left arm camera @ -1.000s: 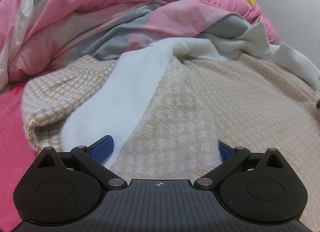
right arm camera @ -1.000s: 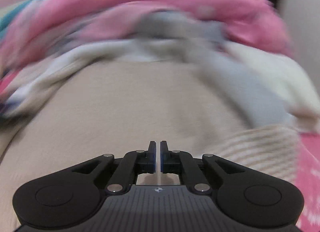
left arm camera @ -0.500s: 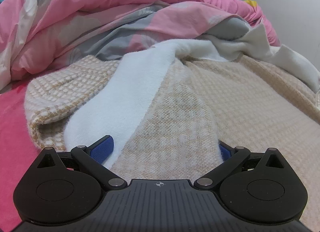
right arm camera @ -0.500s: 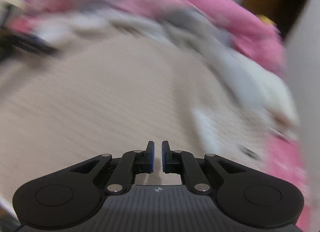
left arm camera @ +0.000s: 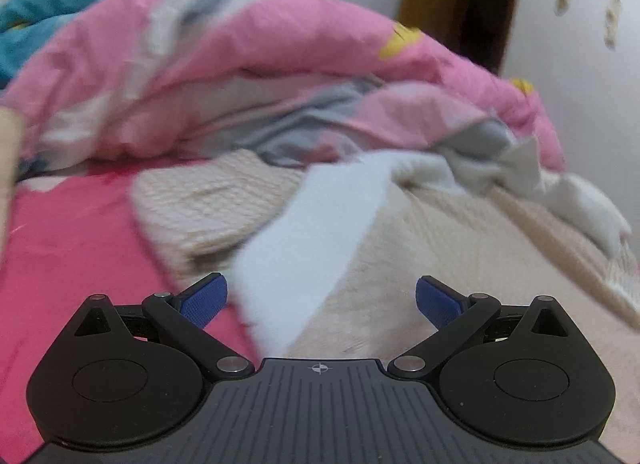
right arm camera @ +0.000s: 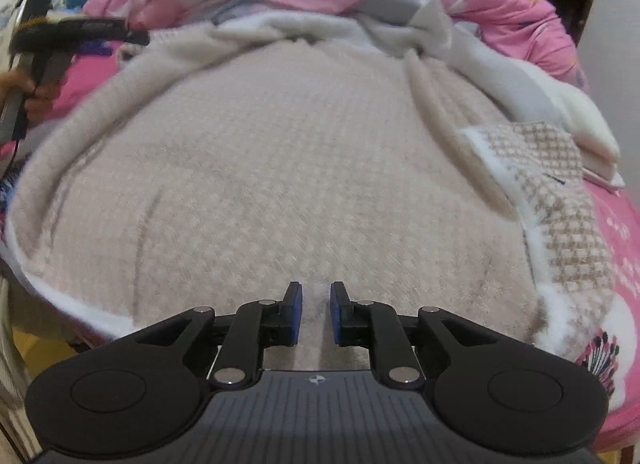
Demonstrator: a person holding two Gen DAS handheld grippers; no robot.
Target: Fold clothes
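A beige checked fleece garment (right arm camera: 280, 164) lies spread flat on the bed, its white lining (left arm camera: 304, 232) turned out along one edge. A checked sleeve (right arm camera: 552, 168) is folded in at the right. My left gripper (left arm camera: 320, 300) hovers open and wide above the garment's left edge with nothing between its blue pads (left arm camera: 204, 298). It also shows blurred in the right wrist view as the left gripper (right arm camera: 60, 36), held by a hand (right arm camera: 36, 100). My right gripper (right arm camera: 316, 312) sits over the near hem, its jaws a narrow gap apart and gripping nothing.
A rumpled pink and grey quilt (left arm camera: 200, 64) is heaped behind the garment. The pink bedsheet (left arm camera: 72, 244) shows on the left and also as the pink bedsheet (right arm camera: 616, 224) on the right. A dark doorway (left arm camera: 480, 4) and a white wall stand beyond.
The left gripper has risen and pulled back off the garment fold that lay between its open jaws. The right gripper has swung round to the hem, and its jaws have parted slightly.
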